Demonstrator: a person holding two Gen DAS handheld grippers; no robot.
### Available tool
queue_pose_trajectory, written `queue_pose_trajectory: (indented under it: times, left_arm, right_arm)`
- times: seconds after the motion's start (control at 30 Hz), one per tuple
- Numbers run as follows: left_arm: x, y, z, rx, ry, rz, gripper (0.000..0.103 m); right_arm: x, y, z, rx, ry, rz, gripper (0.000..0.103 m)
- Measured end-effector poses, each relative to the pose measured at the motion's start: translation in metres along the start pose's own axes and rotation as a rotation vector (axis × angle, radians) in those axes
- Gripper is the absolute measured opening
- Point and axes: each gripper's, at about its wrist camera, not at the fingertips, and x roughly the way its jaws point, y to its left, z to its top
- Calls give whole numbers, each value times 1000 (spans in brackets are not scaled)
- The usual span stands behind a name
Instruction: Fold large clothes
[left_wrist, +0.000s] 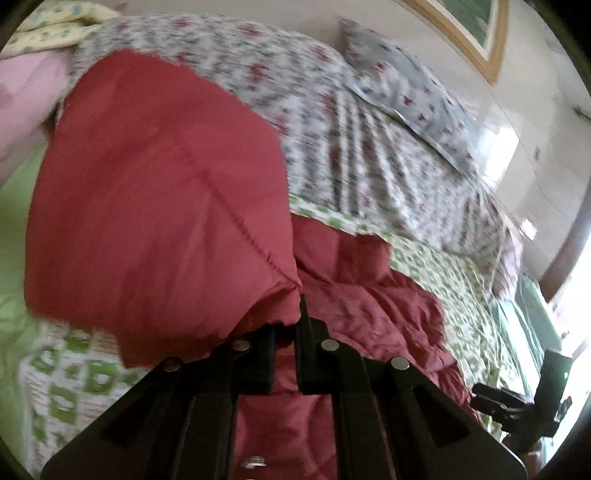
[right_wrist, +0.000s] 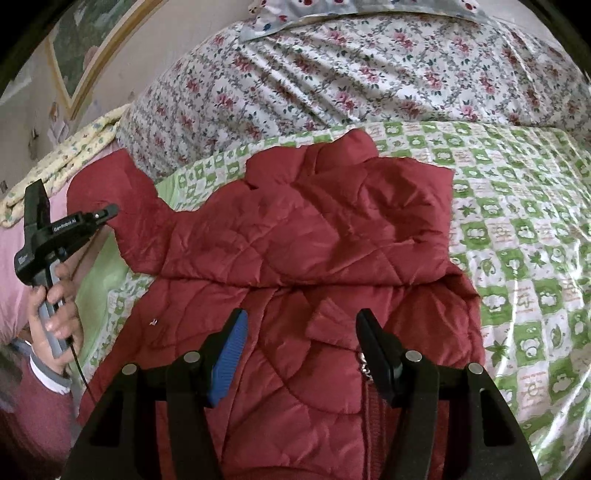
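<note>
Red quilted jacket (right_wrist: 295, 236) lies spread on the green-checked bed sheet (right_wrist: 517, 206), directly under the right claw (right_wrist: 299, 332), whose jaws stand apart with nothing between them. Left claw (left_wrist: 291, 295) is clamped on a jacket sleeve (left_wrist: 155, 206), lifting it above the bed.

A red quilted jacket (right_wrist: 295, 236) lies on the green-checked bedsheet (right_wrist: 517, 206). The right gripper (right_wrist: 301, 332) hovers over its zipper (right_wrist: 364, 369), jaws apart with nothing between them. At the left, a hand (right_wrist: 55, 314) holds the left gripper (right_wrist: 110, 211), pinching the jacket's sleeve (right_wrist: 107, 184).
</note>
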Motion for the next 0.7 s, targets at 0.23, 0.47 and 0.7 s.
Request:
queue_pose_trajectory:
  times: [0.23,0.47,0.7]
  left_arm:
    - [29,-52,-13,75,53,-58,5]
    - [67,-89,-32,143,124,-94,5]
    - [103,-123,-56,263,177,-66,5]
  right_arm:
    - [-5,-14,-1,36,-13,-1,63]
    - [-6,-36,-1,106,-28,25,63]
    - [-1,-64,5,226,-52,70,64]
